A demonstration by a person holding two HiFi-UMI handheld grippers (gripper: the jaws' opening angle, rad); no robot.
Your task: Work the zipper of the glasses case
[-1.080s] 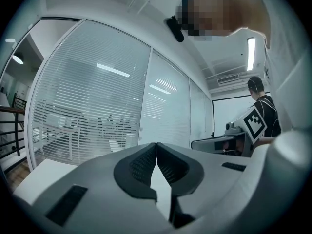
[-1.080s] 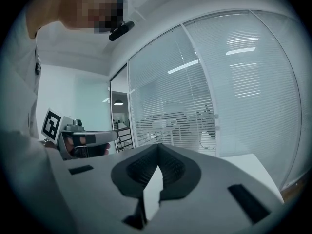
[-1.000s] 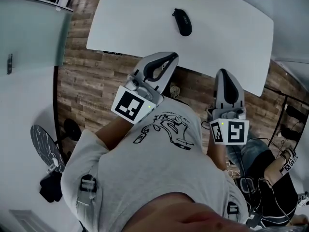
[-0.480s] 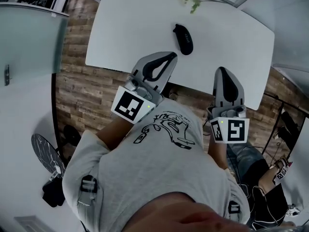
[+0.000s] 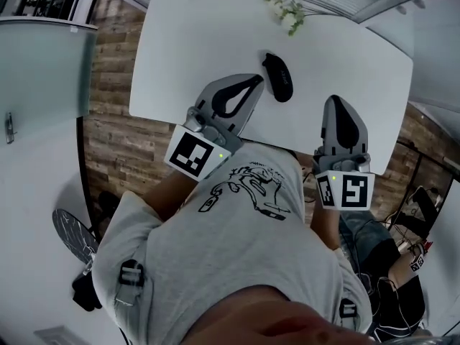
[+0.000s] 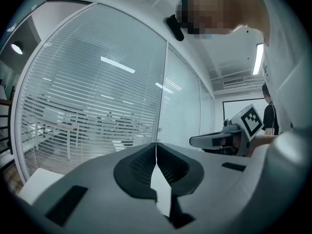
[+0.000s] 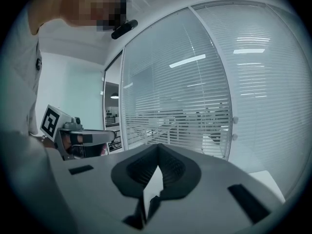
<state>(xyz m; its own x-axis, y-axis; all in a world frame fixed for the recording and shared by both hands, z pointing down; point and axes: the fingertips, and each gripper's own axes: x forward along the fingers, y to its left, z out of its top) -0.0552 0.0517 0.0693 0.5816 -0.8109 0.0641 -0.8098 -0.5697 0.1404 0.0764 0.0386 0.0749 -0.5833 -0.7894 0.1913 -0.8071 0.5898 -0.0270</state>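
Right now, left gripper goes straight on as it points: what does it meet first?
The left gripper, shut and empty, would probably meet the glass wall first; nothing nearer shows, depth unclear.

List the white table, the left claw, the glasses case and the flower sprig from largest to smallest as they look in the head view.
1. white table
2. left claw, though it is nearer the camera, which inflates it
3. glasses case and flower sprig look about alike, so they are not ranked.
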